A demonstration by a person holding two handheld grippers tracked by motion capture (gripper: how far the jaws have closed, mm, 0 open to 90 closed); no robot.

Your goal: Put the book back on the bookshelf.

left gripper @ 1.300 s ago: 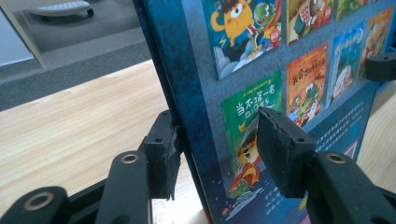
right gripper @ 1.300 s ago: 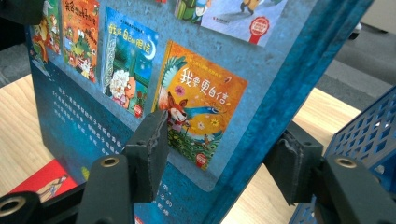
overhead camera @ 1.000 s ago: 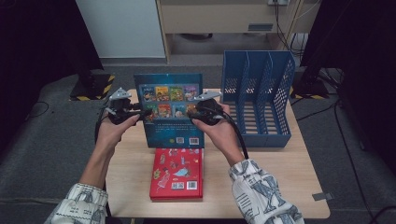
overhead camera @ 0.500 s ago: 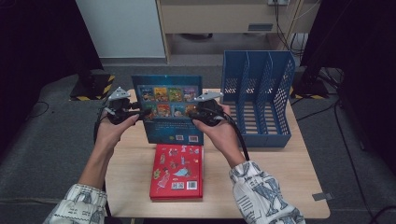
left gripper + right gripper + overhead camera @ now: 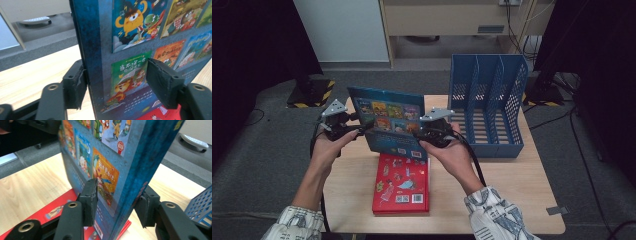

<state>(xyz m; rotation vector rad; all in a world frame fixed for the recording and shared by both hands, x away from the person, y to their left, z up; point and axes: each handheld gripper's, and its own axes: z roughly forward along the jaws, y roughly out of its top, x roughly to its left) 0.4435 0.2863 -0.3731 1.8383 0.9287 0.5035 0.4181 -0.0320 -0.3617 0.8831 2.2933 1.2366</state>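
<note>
Blue book [image 5: 389,124] upright above table [image 5: 512,200], beside file rack [image 5: 489,110] — right gripper [image 5: 432,134] closing, pinching its edge; left gripper [image 5: 343,127] just opened, pads off — likely handing over for racking.

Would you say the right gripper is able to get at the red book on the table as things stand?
Probably not yet: the right gripper is closing on the upright blue book, which stands over the red book.

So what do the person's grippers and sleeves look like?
Both the left gripper and right gripper are black, each topped with a grey three-cornered plate and trailing a black cable. Their jaws end in ribbed black pads. The sleeves are white with a dark printed pattern.
</note>
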